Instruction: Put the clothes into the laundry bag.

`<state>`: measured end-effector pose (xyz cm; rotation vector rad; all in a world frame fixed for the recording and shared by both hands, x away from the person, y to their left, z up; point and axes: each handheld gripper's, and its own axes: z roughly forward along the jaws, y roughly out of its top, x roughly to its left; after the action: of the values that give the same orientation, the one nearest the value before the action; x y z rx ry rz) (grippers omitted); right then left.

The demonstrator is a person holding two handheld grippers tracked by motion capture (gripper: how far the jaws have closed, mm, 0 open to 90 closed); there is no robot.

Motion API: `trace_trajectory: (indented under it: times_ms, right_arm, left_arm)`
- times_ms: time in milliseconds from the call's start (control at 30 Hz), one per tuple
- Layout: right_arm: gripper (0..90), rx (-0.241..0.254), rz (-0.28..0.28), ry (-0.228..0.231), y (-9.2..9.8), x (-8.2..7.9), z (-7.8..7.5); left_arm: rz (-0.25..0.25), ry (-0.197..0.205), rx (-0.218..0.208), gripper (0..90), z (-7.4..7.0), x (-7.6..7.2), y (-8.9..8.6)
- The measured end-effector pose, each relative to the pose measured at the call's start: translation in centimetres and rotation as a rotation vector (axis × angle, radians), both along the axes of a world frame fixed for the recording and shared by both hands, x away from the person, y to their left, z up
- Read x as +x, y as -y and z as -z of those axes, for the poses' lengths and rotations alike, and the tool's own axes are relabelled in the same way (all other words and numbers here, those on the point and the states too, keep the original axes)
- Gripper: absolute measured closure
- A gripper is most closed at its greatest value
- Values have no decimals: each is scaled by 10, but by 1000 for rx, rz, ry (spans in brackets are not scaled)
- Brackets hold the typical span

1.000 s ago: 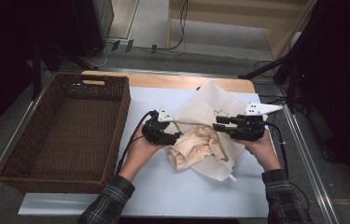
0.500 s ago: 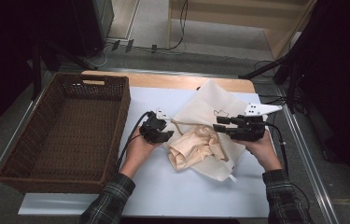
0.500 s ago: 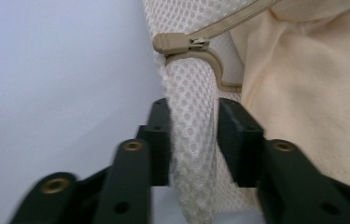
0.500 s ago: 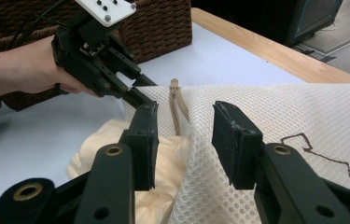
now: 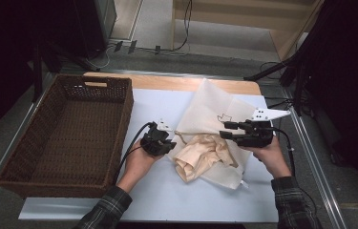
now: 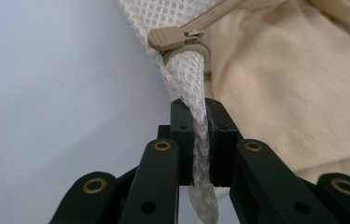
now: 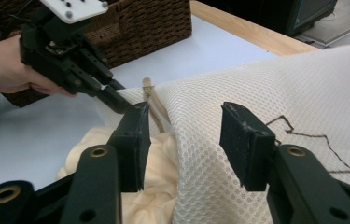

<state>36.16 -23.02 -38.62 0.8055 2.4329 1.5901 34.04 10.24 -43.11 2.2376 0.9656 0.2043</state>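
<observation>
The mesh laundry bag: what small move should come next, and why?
Probably close the right hand-held gripper on the upper mesh edge. The left hand-held gripper has just closed on the mesh laundry bag below its zipper pull; the right jaws straddle mesh, unpinched, and the garment still protrudes.

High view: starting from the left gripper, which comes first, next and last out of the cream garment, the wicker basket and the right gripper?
From the left gripper, shut on the mesh bag's end:
1. Cream garment, just to its right.
2. Wicker basket, its near wall a little to the left.
3. Right gripper, across the bag on the far right.
</observation>
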Motion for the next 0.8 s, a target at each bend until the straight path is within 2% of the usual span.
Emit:
trace_trajectory:
  times_ms: [133, 300, 567, 633, 700, 767, 800]
  right_arm:
    - [492, -1, 5, -20, 2, -7, 1]
    - [473, -35, 21, -24, 2, -20, 6]
    - [444, -43, -34, -41, 3, -52, 16]
    - [436, -44, -48, -48, 3, -60, 19]
    - [426, -41, -63, -58, 3, -69, 24]
    - [429, -51, -78, -59, 2, -78, 29]
    - [438, -47, -93, -66, 2, -83, 33]
  left_arm:
    - [26, -22, -23, 837, 1, -14, -4]
    - [56, -45, -56, 837, 6, -31, -7]
    - [108, -59, -82, 836, 12, -54, -11]
    - [135, -57, -73, 832, 14, -59, -12]
    - [163, -61, -98, 822, 15, -64, -12]
    - [199, -47, -89, 812, 15, -68, -14]
    - [206, -42, -98, 805, 16, -69, -14]
